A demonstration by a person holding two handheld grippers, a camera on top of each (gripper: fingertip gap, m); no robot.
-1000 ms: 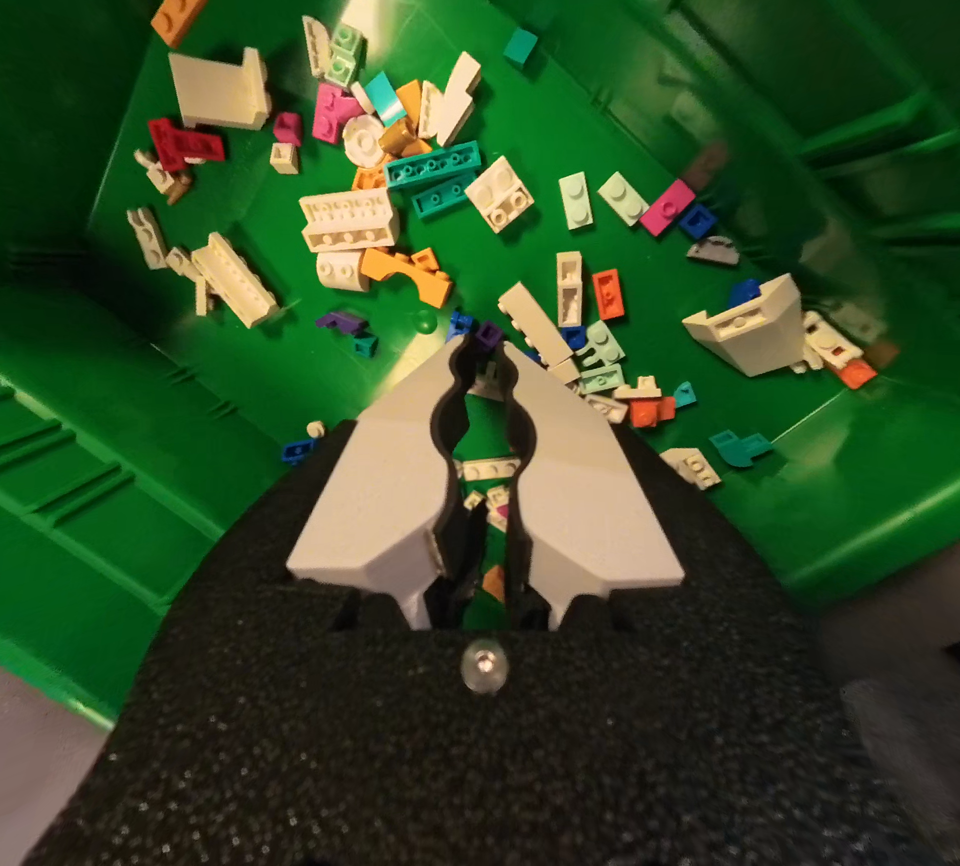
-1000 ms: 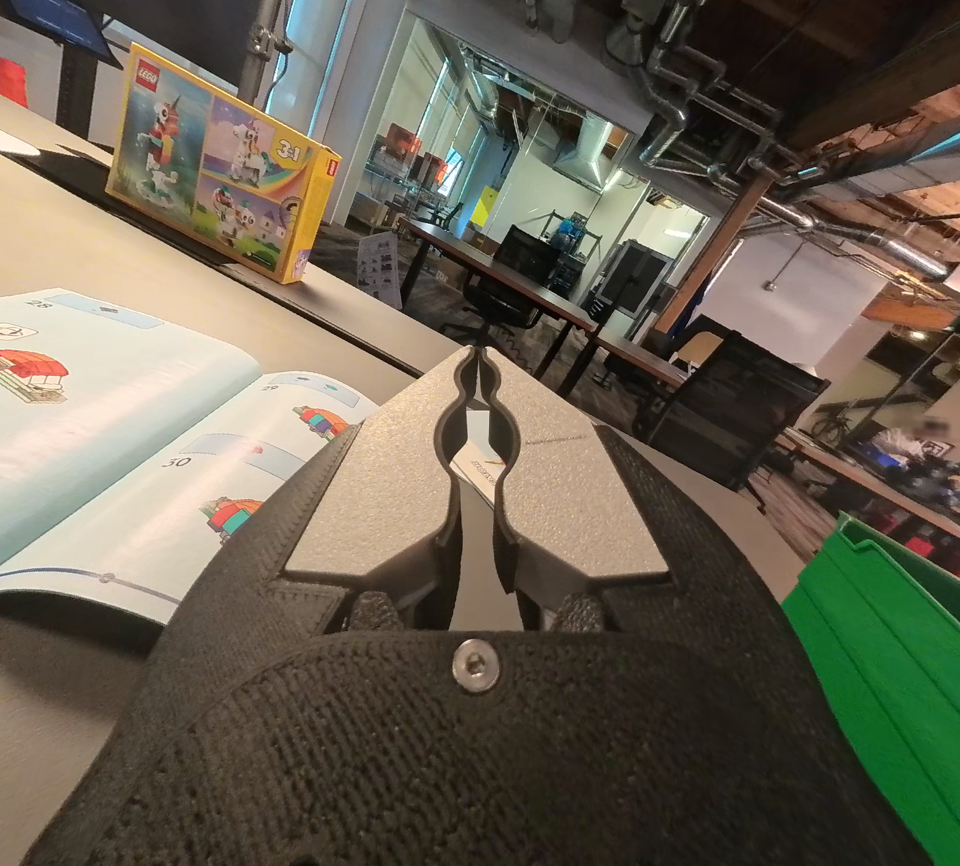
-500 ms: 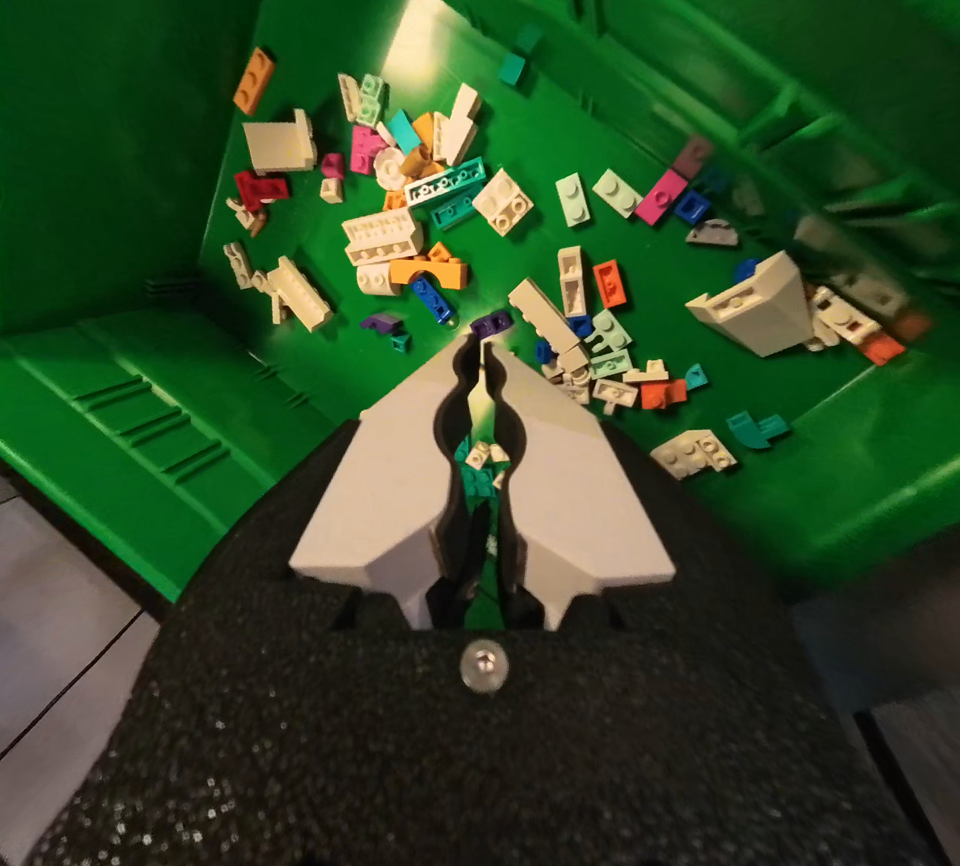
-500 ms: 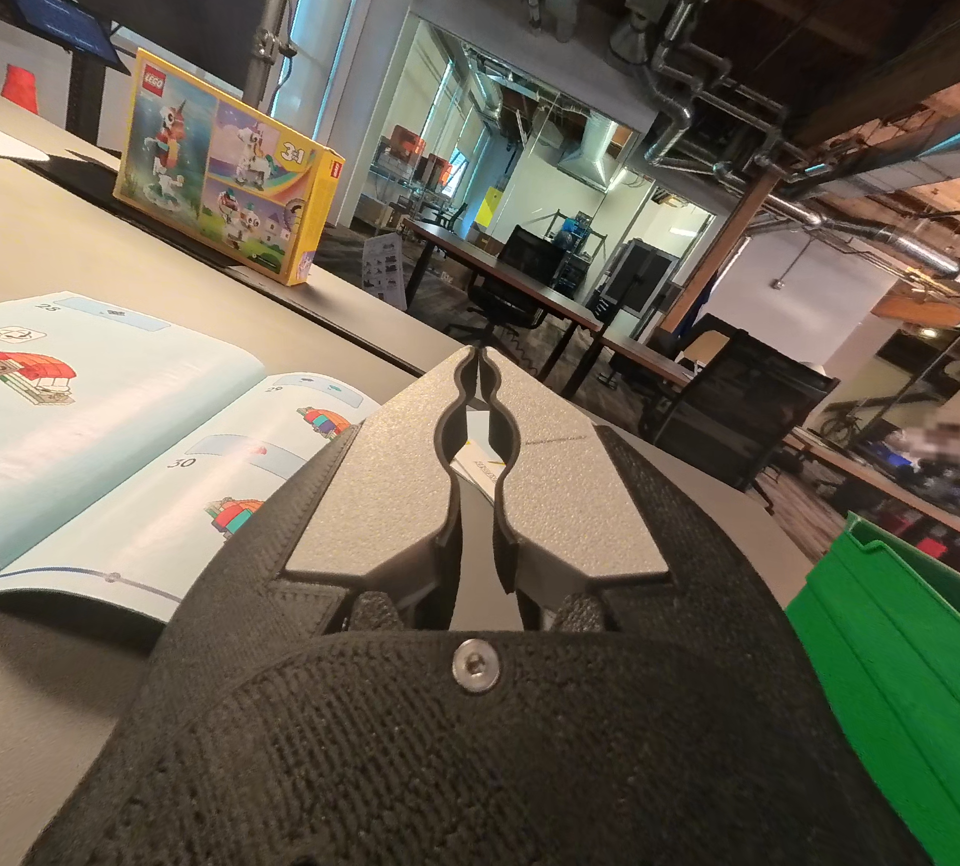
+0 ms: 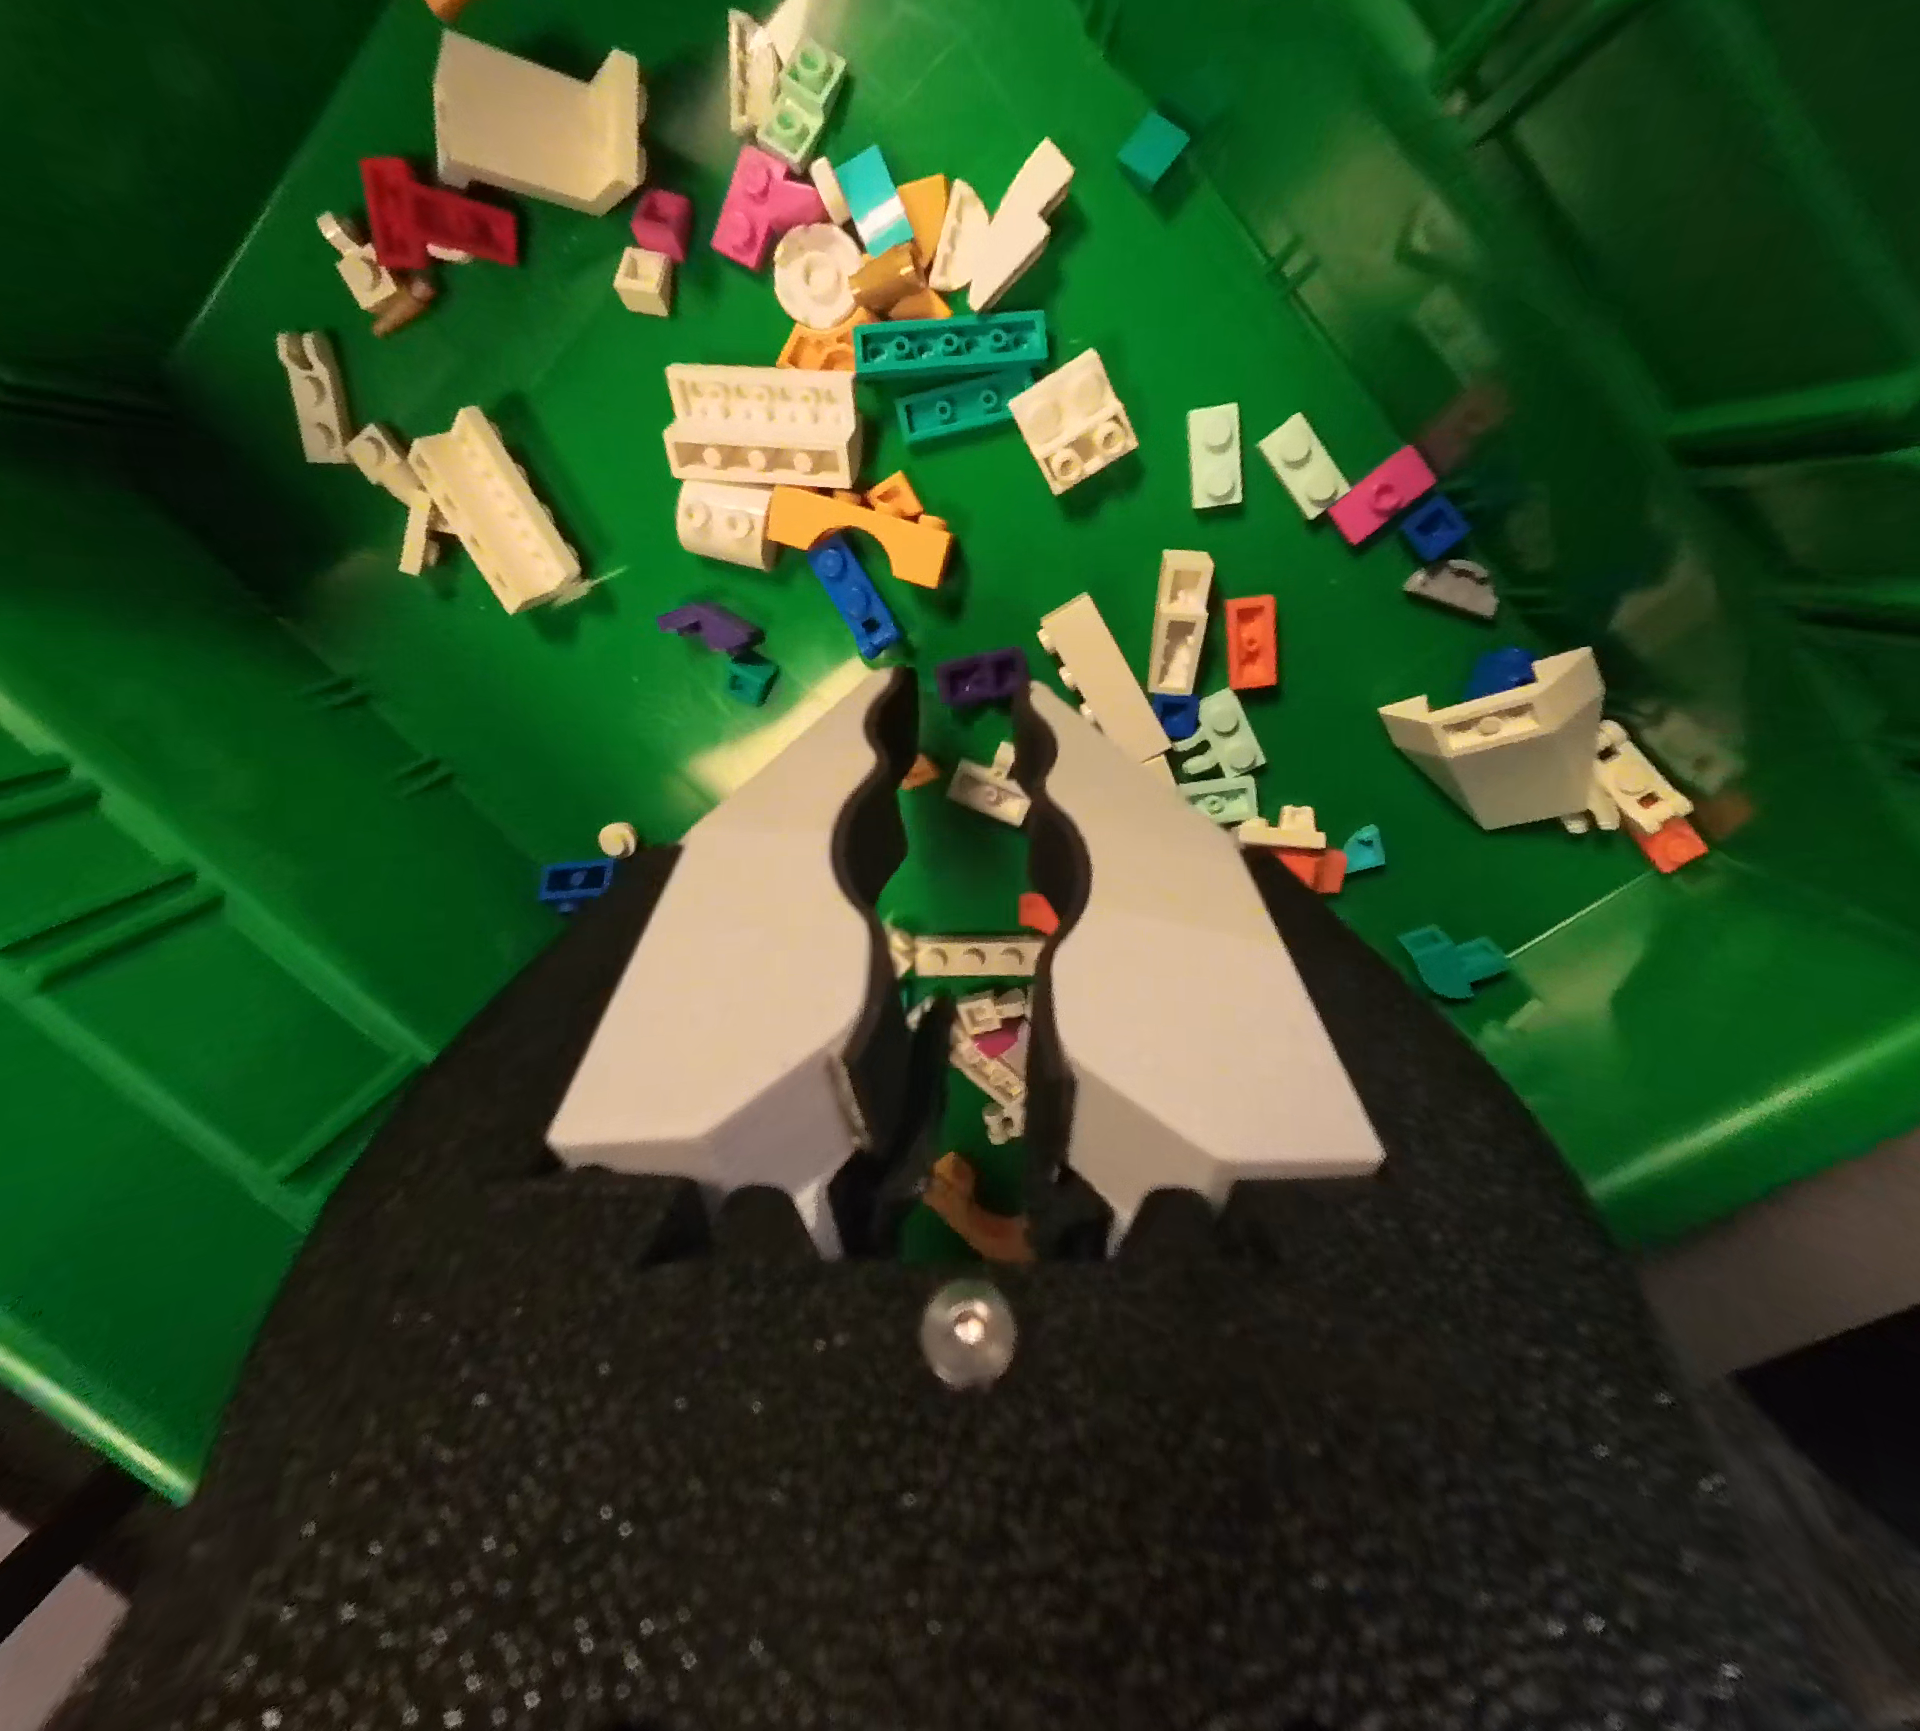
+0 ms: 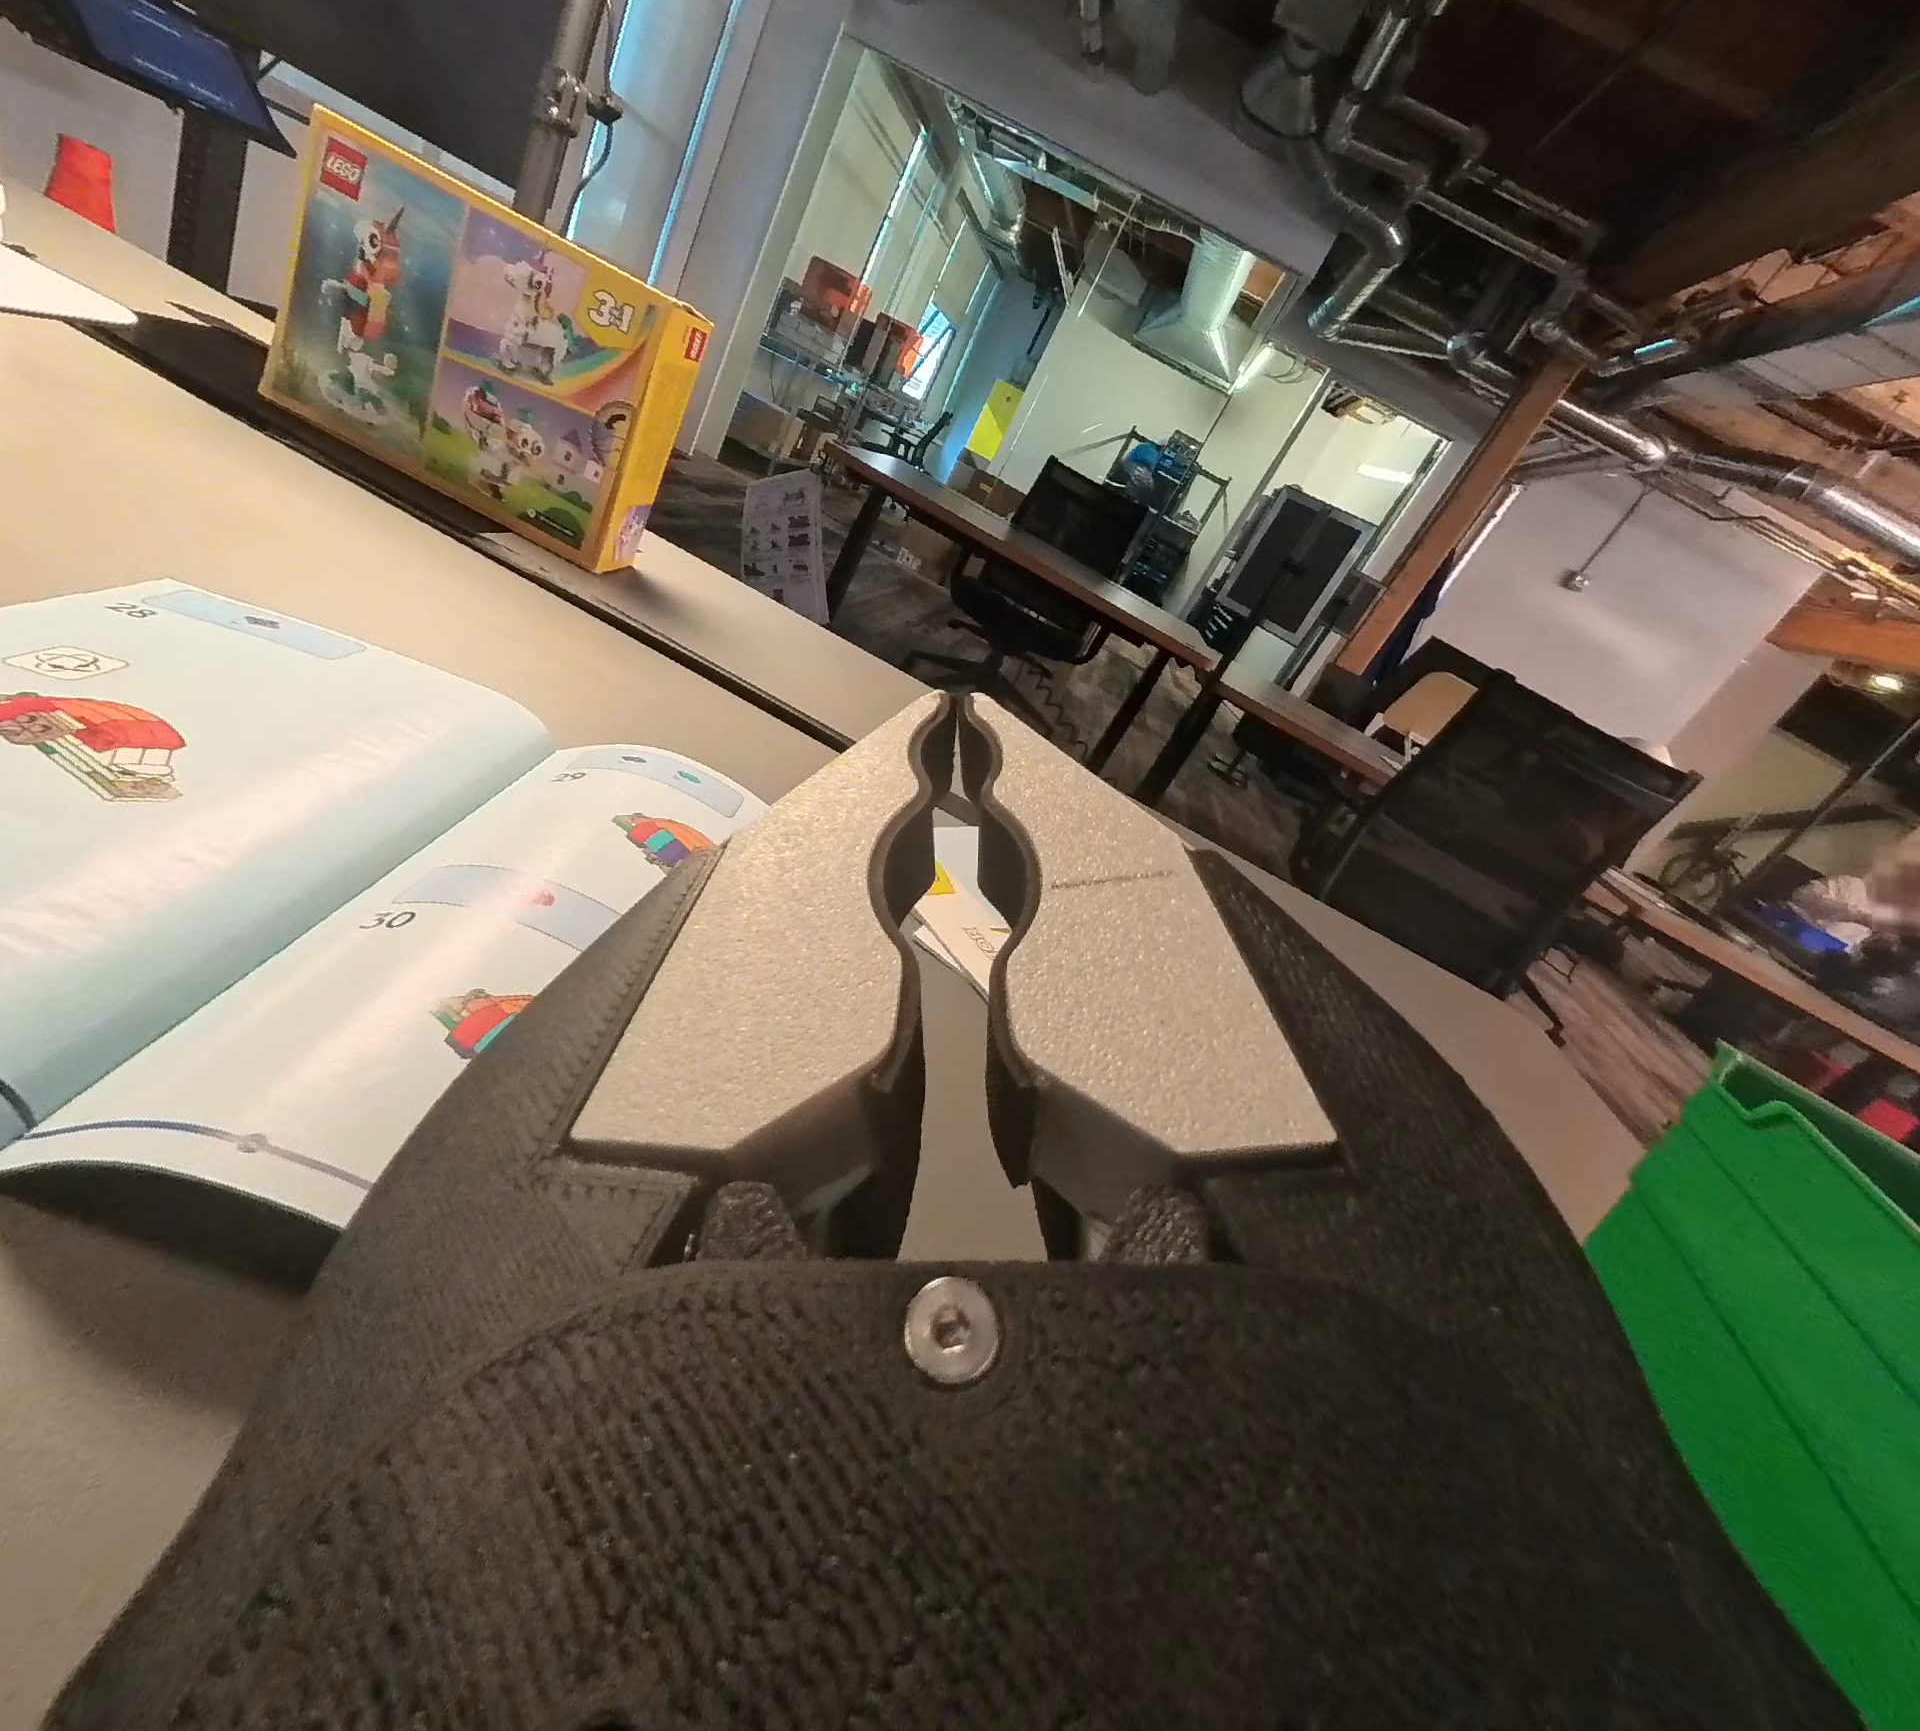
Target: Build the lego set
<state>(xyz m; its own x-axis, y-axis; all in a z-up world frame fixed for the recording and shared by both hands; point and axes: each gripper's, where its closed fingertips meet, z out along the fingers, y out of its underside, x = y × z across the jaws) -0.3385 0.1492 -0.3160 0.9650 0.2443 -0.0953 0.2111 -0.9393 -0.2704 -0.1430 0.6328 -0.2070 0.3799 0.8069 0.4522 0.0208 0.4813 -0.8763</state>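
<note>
In the left wrist view, my left gripper (image 5: 961,692) reaches down into a green bin (image 5: 260,954). Its jaws stand a little apart and hold nothing. A small purple brick (image 5: 982,673) lies on the bin floor right at the tips, partly between them. Many loose bricks lie around: a blue plate (image 5: 854,585), an orange arch (image 5: 862,528), a white slope brick (image 5: 764,434) and a teal plate (image 5: 951,343). In the right wrist view, my right gripper (image 6: 956,710) is shut and empty above the grey table (image 6: 208,486).
An open instruction booklet (image 6: 260,798) lies left of the right gripper. The yellow set box (image 6: 478,372) stands at the table's far edge. The green bin's rim (image 6: 1766,1266) is at the right. A large white hull piece (image 5: 1496,746) lies at the bin's right. The left gripper's tips are roughly 55 cm from the right gripper's. The white slope brick (image 5: 764,434) is closer to my left gripper, around 5 cm from its tips; the right tips are 50 cm off. About 6 cm separates my left fingertips from the teal plate (image 5: 951,343).
My left gripper was shut and higher half a second ago. It has dropped closer to the bin floor and opened around the purple brick. The right gripper has tilted only slightly.
</note>
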